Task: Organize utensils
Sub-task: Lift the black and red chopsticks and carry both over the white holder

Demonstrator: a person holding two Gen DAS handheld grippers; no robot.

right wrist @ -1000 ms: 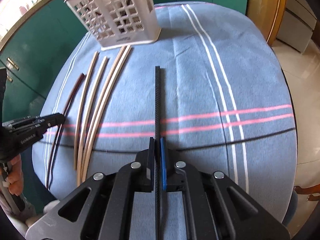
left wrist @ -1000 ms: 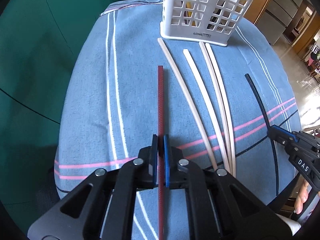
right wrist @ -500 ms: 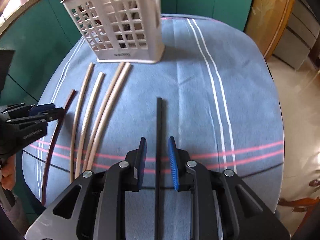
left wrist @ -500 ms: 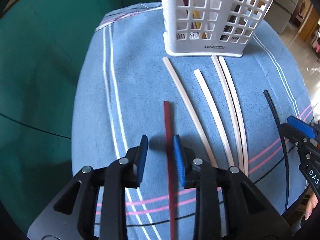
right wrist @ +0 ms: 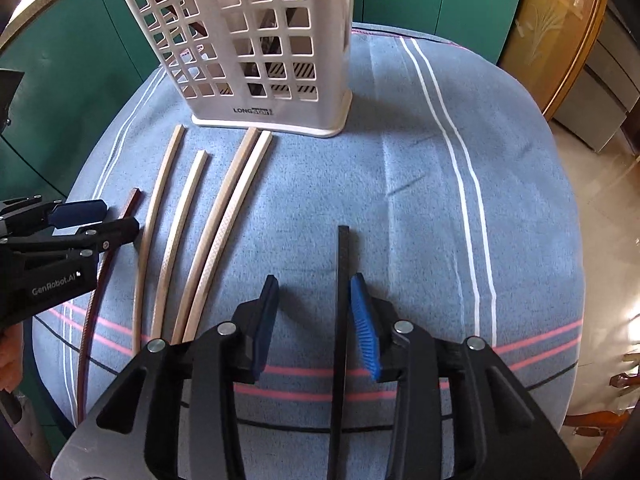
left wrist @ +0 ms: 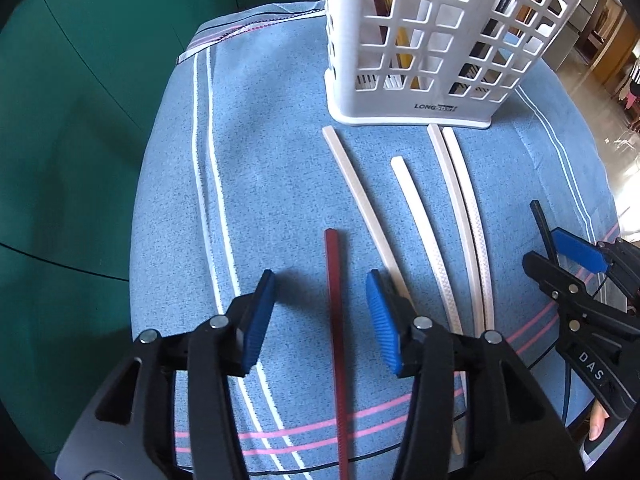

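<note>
A dark red chopstick (left wrist: 335,320) lies flat on the blue cloth between the wide-open jaws of my left gripper (left wrist: 320,292). A black chopstick (right wrist: 341,292) lies flat between the open jaws of my right gripper (right wrist: 316,300), close to its right finger. Several cream chopsticks (left wrist: 416,216) lie side by side between the two dark ones, also seen in the right wrist view (right wrist: 208,232). A white slotted utensil basket (left wrist: 424,40) stands upright at the far end of the table and holds a few utensils. Both grippers are empty.
The table is covered by a blue cloth (left wrist: 272,168) with white and pink stripes. Green cabinet doors (left wrist: 72,120) stand behind and to the left. The right gripper shows at the right edge of the left wrist view (left wrist: 580,276); the left gripper at the left edge of the right wrist view (right wrist: 80,224).
Both grippers were shut on their chopsticks one second ago. They opened, the chopsticks now lie on the cloth, and both grippers have pulled back and risen.
</note>
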